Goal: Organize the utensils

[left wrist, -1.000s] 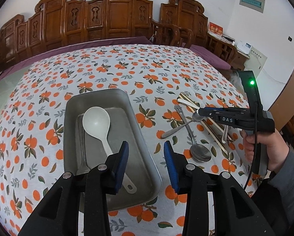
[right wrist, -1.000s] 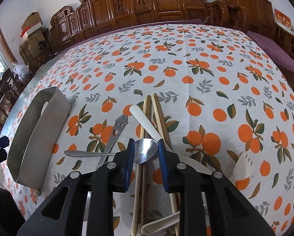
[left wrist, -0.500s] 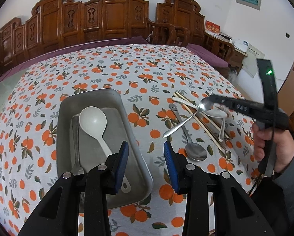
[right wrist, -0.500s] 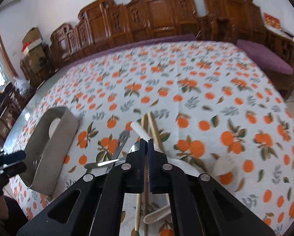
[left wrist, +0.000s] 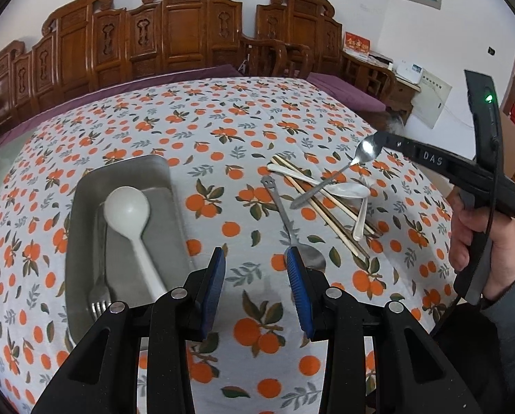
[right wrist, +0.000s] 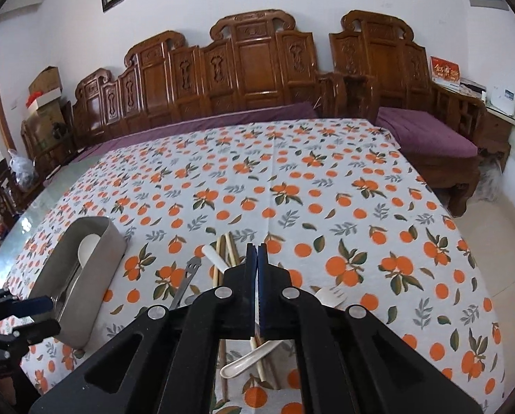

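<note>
A steel tray (left wrist: pixel 129 165) lies at the left and holds a white ladle (left wrist: pixel 128 208) and a fork (left wrist: pixel 98 305). My left gripper (left wrist: pixel 255 272) is open and empty over the cloth just right of the tray. My right gripper (left wrist: pixel 381 136) is shut on the bowl of a metal spoon (left wrist: pixel 340 172), which hangs handle-down above the utensil pile. Below it lie chopsticks (left wrist: pixel 329 214), white spoons (left wrist: pixel 347 189) and a second metal spoon (left wrist: pixel 281 210). In the right wrist view the right gripper (right wrist: pixel 257 252) shows pressed-together pads that hide the spoon; the tray (right wrist: pixel 95 262) is at the left.
An orange-print tablecloth (left wrist: pixel 223 120) covers the table. Carved wooden chairs (left wrist: pixel 188 34) line the far side. A person's hand (left wrist: pixel 478 234) holds the right gripper's handle. The left gripper (right wrist: pixel 45 315) shows at the left edge of the right wrist view.
My right gripper closed on the metal spoon's bowl and lifted it off the pile. My left gripper drifted right, away from the tray, still open.
</note>
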